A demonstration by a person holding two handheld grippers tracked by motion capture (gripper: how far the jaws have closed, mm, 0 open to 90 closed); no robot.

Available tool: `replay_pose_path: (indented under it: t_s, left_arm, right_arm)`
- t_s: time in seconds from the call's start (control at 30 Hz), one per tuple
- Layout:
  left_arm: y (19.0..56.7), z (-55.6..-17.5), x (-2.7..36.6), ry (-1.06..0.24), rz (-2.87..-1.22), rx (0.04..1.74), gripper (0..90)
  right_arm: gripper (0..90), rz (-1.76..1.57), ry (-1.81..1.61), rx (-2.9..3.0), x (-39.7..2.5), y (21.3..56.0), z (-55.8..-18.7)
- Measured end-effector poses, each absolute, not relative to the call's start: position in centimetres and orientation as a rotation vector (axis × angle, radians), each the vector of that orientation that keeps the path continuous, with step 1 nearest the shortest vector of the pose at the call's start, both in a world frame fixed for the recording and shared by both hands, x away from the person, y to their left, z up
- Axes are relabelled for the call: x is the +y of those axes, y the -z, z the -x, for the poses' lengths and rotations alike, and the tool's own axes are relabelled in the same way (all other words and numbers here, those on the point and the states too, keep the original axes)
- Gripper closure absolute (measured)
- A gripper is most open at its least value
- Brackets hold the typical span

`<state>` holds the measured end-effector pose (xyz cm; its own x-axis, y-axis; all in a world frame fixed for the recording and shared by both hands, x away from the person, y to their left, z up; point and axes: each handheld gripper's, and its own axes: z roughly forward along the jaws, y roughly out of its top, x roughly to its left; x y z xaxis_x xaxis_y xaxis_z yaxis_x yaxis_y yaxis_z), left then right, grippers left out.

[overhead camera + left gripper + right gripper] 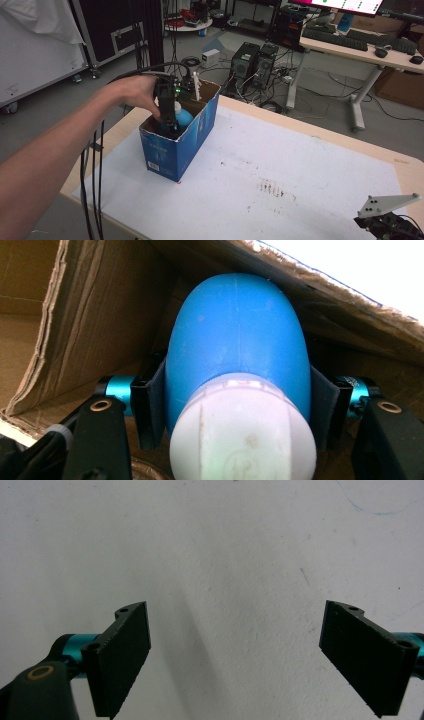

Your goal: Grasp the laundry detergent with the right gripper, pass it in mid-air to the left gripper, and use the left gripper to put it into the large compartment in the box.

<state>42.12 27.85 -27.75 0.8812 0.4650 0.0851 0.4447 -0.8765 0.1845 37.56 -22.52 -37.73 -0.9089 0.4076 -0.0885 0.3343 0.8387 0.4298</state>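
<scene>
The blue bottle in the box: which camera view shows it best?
The left gripper view: the blue bottle is close, its white cap between the left gripper jaws. The high view shows a bit inside the cardboard box.

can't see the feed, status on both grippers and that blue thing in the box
Left gripper shut on blue bottle, inside cardboard box. Right gripper open, over white mat. Box walls close around.

The high view looks forward and down from the person's side, well back, over the whole surface (300,165). The left gripper view sits very near, facing into the box (177,145) past its fingers (150,405). The right gripper view faces the surface between its fingers (125,655), close above it.
</scene>
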Motion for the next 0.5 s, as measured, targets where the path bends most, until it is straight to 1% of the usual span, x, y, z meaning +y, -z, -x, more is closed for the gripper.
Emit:
replay_pose_path:
  t_s: [0.37,0.5]
  left_arm:
    - [27.75,-42.17,27.85,-0.189,-2.896,0.709,37.6]
    - [27.86,-42.24,27.73,-0.197,-2.901,0.722,33.1]
  right_arm:
    - [12.2,-0.570,-0.616,2.846,-22.35,37.73,-37.43]
    - [12.2,-0.582,-0.623,2.848,-22.36,37.72,-37.34]
